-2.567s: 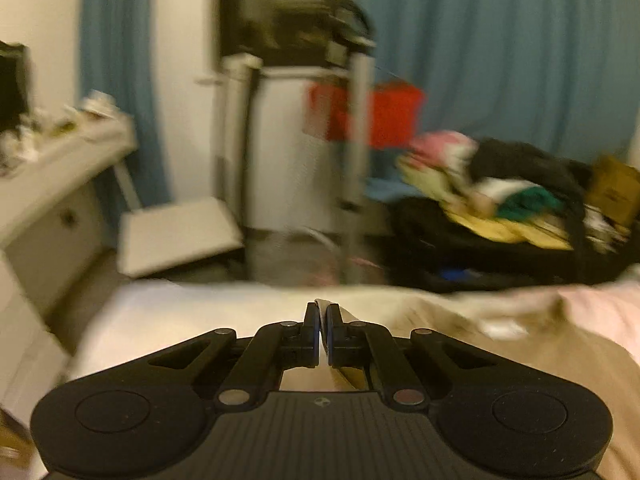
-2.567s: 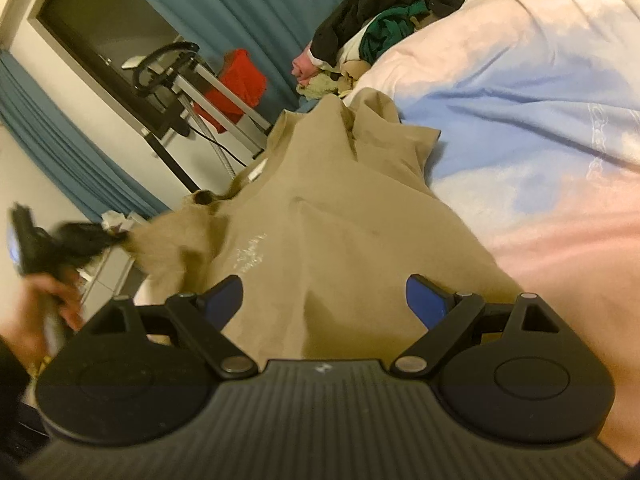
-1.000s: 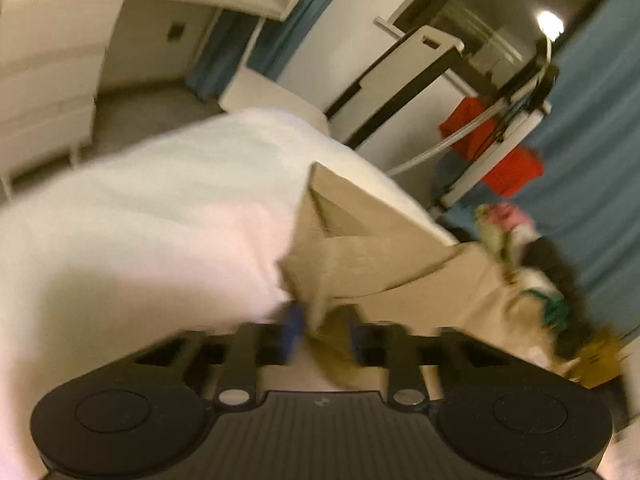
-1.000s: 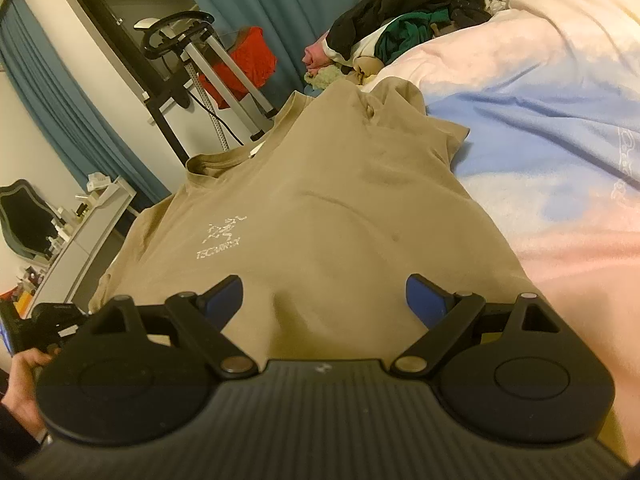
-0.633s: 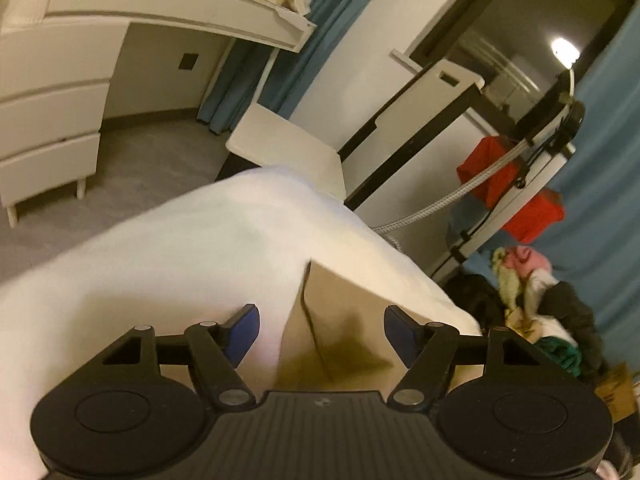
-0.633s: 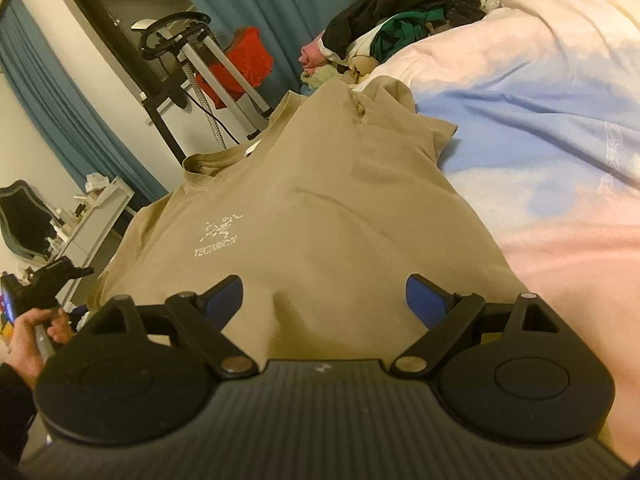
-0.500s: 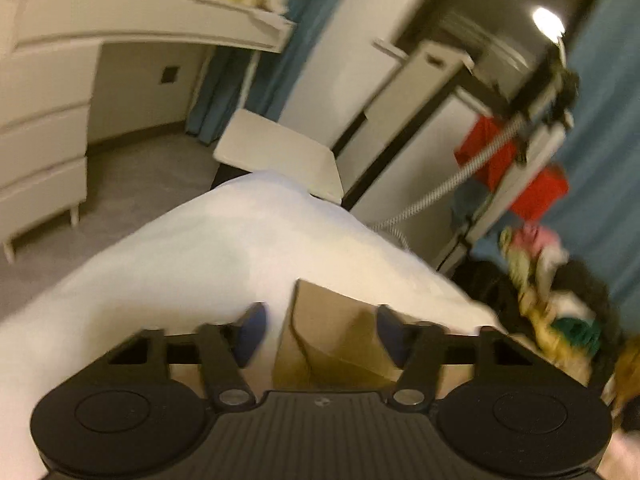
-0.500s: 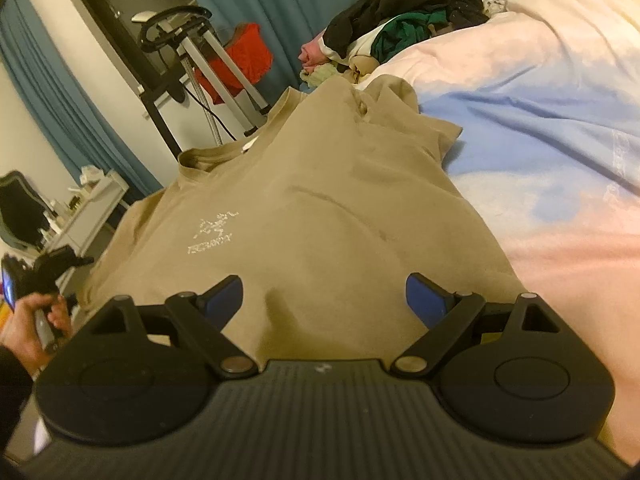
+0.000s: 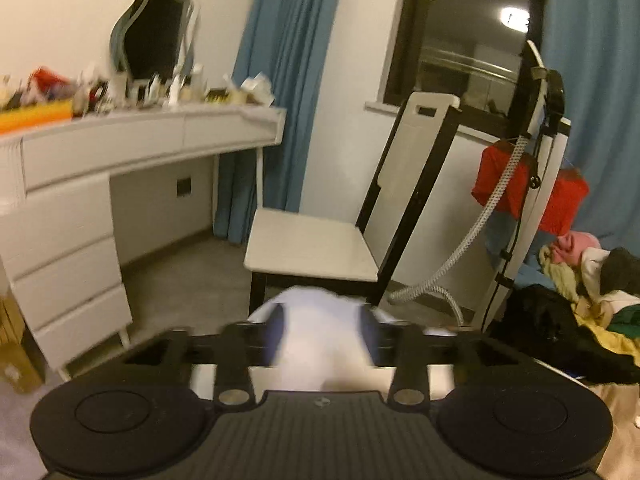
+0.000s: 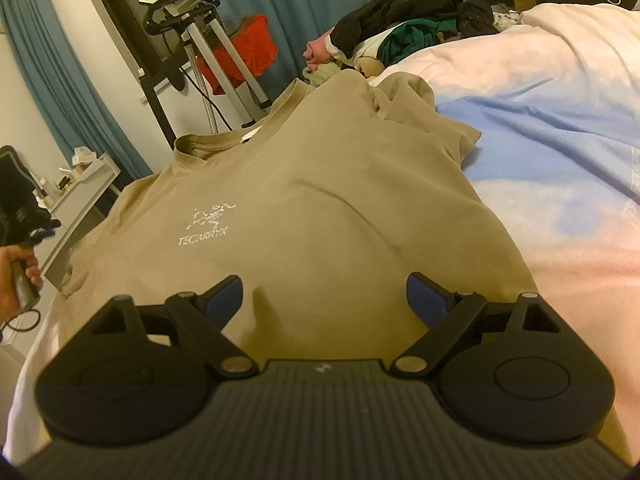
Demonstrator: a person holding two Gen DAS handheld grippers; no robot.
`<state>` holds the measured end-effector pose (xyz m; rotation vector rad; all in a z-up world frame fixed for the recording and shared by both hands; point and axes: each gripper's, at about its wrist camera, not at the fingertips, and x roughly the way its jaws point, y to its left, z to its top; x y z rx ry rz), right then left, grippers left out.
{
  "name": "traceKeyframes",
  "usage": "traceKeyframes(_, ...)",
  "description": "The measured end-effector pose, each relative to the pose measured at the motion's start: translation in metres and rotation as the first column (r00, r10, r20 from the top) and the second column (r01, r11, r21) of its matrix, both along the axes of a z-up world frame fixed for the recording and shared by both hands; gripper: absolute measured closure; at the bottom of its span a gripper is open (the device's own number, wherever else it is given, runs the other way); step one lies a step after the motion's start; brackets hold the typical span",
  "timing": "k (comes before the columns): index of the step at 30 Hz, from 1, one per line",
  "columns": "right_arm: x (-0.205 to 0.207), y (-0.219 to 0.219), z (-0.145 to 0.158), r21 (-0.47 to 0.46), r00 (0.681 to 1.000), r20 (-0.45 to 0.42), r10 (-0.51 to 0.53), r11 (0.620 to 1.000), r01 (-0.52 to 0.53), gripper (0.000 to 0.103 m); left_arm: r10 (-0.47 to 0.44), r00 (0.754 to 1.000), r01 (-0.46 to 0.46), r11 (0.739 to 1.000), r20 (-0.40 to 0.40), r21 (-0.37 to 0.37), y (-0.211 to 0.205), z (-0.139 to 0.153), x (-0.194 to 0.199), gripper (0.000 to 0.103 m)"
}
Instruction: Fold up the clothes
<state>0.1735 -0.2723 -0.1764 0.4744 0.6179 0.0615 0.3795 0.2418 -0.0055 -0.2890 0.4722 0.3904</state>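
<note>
The right gripper has its blue-padded fingers spread wide with nothing between them, poised low over the hem end of a tan T-shirt. The T-shirt lies spread face up on the bed, its white chest logo showing and its collar toward the far edge; one sleeve is bunched near the pink and blue bedding. The left gripper is also open and holds nothing, its fingers blurred, with only the pale corner of the bed between and beyond them. In the right wrist view a hand grips the handle of that left gripper off the left edge of the bed, apart from the shirt. Past the bed corner stands a white chair, and to its left a white desk crowded with small items and a mirror. A heap of clothes lies beyond the T-shirt, near a red cloth hanging from a stand before blue curtains.
</note>
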Motion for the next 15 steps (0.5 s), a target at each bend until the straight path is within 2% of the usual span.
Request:
traceKeyframes(2, -0.001, 0.0, 0.001, 0.007, 1.0, 0.001, 0.0, 1.0, 0.0, 0.013, -0.018, 1.0, 0.017, 0.997, -0.018, -0.074, 0.002, -0.008, -0.02, 0.042)
traceKeyframes(6, -0.002, -0.001, 0.003, 0.024, 1.0, 0.006, 0.003, 1.0, -0.003, 0.013, -0.058, 0.997, 0.046, 0.974, -0.049, -0.221, 0.006, -0.024, -0.059, 0.042)
traceKeyframes(11, -0.01, 0.0, 0.008, 0.036, 1.0, 0.02, 0.011, 0.999, -0.012, 0.013, -0.113, 0.99, 0.073, 0.914, -0.078, -0.398, 0.011, -0.044, -0.107, 0.04)
traceKeyframes(13, -0.014, 0.0, 0.011, 0.039, 1.0, 0.025, 0.013, 0.999, -0.014, 0.013, -0.095, 0.994, 0.058, 0.896, -0.061, -0.441, 0.009, -0.047, -0.103, 0.038)
traceKeyframes(15, -0.017, 0.0, 0.013, 0.034, 1.0, 0.03, 0.009, 0.999, -0.01, 0.013, -0.075, 0.996, 0.044, 0.875, -0.045, -0.483, 0.008, -0.049, -0.099, 0.041)
